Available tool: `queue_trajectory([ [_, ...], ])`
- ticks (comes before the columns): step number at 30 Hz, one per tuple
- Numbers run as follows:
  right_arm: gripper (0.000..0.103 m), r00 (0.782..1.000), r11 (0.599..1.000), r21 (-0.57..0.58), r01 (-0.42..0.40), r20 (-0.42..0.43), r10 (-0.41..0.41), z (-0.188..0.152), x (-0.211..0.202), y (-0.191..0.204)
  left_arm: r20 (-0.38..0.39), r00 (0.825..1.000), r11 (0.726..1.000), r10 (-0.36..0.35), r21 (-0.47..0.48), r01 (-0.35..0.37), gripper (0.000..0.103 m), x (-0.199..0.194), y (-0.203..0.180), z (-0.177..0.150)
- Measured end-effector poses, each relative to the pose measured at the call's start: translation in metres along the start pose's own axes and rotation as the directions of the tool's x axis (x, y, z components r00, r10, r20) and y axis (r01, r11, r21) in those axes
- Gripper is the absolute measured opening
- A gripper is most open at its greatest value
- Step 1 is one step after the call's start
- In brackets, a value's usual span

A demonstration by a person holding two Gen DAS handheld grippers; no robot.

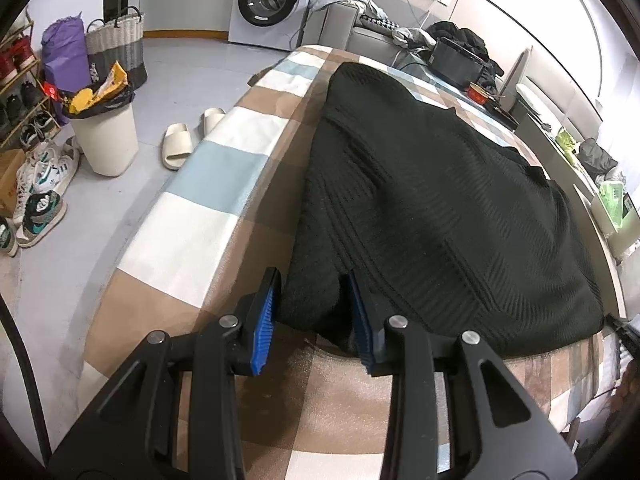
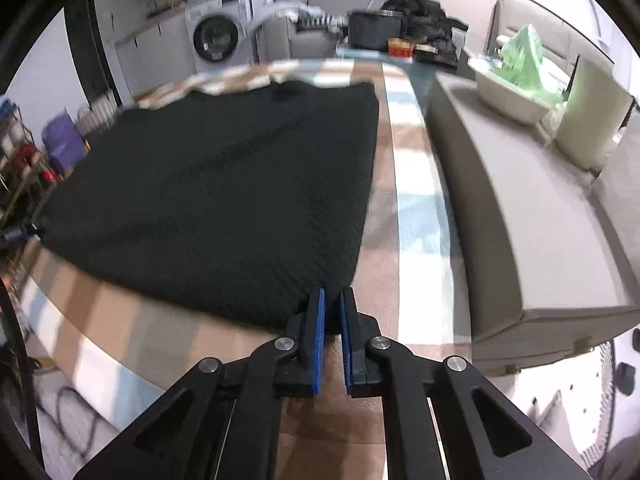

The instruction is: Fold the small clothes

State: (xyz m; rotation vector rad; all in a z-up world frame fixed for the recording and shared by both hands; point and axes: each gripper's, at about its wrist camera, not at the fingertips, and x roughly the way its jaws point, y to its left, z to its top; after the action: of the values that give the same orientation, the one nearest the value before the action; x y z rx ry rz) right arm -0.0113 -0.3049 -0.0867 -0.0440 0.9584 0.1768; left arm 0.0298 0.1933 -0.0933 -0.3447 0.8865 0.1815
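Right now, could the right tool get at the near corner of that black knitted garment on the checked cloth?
Probably yes. The right tool sits right at the black knitted garment's near corner, its blue pads nearly together, with fabric apparently between them. Nothing on the checked cloth blocks it.

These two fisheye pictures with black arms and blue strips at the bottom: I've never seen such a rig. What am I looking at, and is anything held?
There is no robot. A person holds a two-finger gripper in each hand, and each carries a camera looking along its fingers.

The left wrist view shows the left gripper. Its jaws, lined with blue pads, pinch a bunched near corner of a black knitted garment.

The right wrist view shows the right gripper, its jaws nearly together at the garment's other near corner; a little fabric sits between the tips.

The garment lies flat on a checked cloth in brown, white and blue. A washing machine stands behind.
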Motion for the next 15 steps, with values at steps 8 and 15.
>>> queue_trajectory([
  [8,0.041,0.984,0.994,-0.007,-0.111,0.137,0.110,0.022,-0.006,0.054,0.093,0.995,0.999,0.036,-0.017,-0.034,0.064,-0.027,-0.005,0.009],
  [15,0.048,0.978,0.976,-0.102,-0.195,0.055,0.201,0.040,0.043,0.124,0.089,0.993,0.993,-0.083,0.096,0.074,0.103,-0.032,-0.050,0.004],
])
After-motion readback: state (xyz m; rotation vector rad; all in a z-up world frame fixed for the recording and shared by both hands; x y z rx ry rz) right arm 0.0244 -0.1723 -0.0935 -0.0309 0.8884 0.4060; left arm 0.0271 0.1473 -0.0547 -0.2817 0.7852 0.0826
